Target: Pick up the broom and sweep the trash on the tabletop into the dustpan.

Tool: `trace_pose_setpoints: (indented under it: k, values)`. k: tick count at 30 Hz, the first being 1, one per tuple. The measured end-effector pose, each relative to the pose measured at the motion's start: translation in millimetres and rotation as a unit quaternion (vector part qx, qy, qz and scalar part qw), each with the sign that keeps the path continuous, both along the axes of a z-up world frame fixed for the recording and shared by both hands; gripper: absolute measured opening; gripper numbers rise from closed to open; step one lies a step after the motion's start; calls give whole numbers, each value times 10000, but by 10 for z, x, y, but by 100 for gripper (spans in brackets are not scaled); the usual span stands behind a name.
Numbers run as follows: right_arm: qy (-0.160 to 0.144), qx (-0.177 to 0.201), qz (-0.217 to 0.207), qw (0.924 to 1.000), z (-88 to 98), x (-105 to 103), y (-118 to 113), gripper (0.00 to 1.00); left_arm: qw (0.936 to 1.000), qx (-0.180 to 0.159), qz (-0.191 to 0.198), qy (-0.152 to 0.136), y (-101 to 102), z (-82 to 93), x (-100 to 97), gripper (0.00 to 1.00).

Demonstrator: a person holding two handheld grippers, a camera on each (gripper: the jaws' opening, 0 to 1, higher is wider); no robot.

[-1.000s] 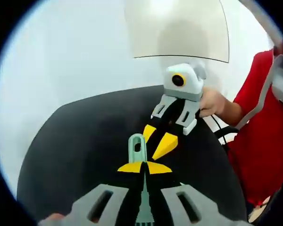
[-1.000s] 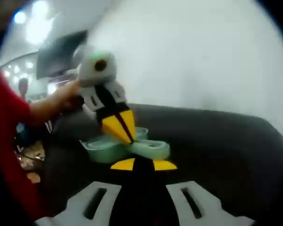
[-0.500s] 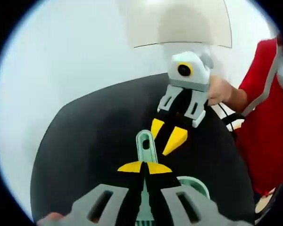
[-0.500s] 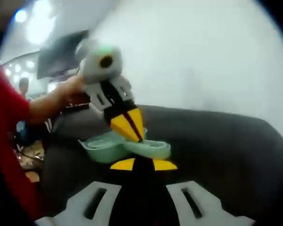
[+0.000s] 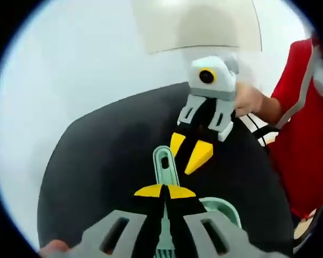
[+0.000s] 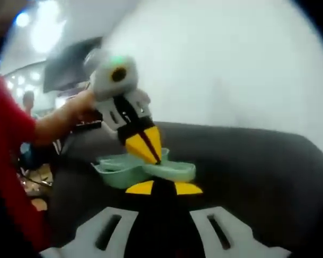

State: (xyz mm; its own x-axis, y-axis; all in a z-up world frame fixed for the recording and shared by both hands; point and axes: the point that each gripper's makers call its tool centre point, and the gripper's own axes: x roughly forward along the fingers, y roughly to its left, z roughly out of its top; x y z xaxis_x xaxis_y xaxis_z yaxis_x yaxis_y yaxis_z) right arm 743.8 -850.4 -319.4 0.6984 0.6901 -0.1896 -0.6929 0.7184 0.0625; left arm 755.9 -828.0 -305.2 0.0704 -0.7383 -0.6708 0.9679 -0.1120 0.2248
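Left gripper view has the black tabletop (image 5: 97, 161), then the pale green dustpan (image 5: 220, 207) just right of the left gripper (image 5: 165, 191), whose tips are pinched on the broom (image 5: 163, 161) handle. Right gripper (image 6: 161, 188) sits closed at the pan's edge, though whether it grips is unclear. Sweeping comes next, I judge; no trash is visible
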Motion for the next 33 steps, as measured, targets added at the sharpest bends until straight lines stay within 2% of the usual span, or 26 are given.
trace_pose_setpoints:
  k: [2, 5, 6, 8, 10, 12, 18, 19, 20, 23, 26, 27, 29, 33]
  values:
    - [2, 26, -8, 10000, -3, -5, -5, 14, 9999, -69, 0, 78, 21, 45, -48, 0]
    - [-18, 21, 4, 10000, 1, -6, 1, 15, 9994, 281, -58, -183, 76, -73, -20, 0]
    - [19, -23, 8, 10000, -19, -2, 4, 14, 9996, 216, -63, -197, 62, -63, -15, 0]
    - [-42, -43, 43, 10000, -1, -5, 16, 15, 9993, 322, 52, -159, 78, -105, 42, 0]
    - [-30, -74, 40, 10000, -16, -1, 12, 15, 9998, 171, 29, 15, 38, -83, 29, 0]
    - [-35, -56, 42, 10000, -10, -2, 9, 15, 9999, 140, 22, 14, 22, -79, 24, 0]
    - [-8, -19, 36, 10000, -10, 6, -6, 14, 9990, 196, -91, -402, -8, -85, 8, 0]
    - [-1, -16, 32, 10000, -13, 5, -7, 15, 9981, 342, -161, -477, 19, -138, -9, 0]
    - [27, -37, 11, 10000, -8, 4, -13, 15, 9971, 138, -163, -730, -41, -86, 27, 0]
    - [-59, 26, 42, 10000, 48, -2, 6, 15, 9968, 181, -84, -780, -10, -103, 12, 0]
    - [-54, 78, 46, 9999, 59, -11, -1, 15, 9982, 115, 25, -585, 29, -84, 51, 0]
    - [-29, 149, 30, 9999, 71, -17, -14, 15, 9990, 8, 118, -432, 35, -62, 41, 0]
    - [50, 244, 8, 9997, 61, -29, -27, 15, 9985, -349, 270, -309, 46, 75, 55, 0]
    - [198, 509, -154, 9984, 53, -30, -106, 18, 9958, -668, 535, -313, 185, 251, 89, 0]
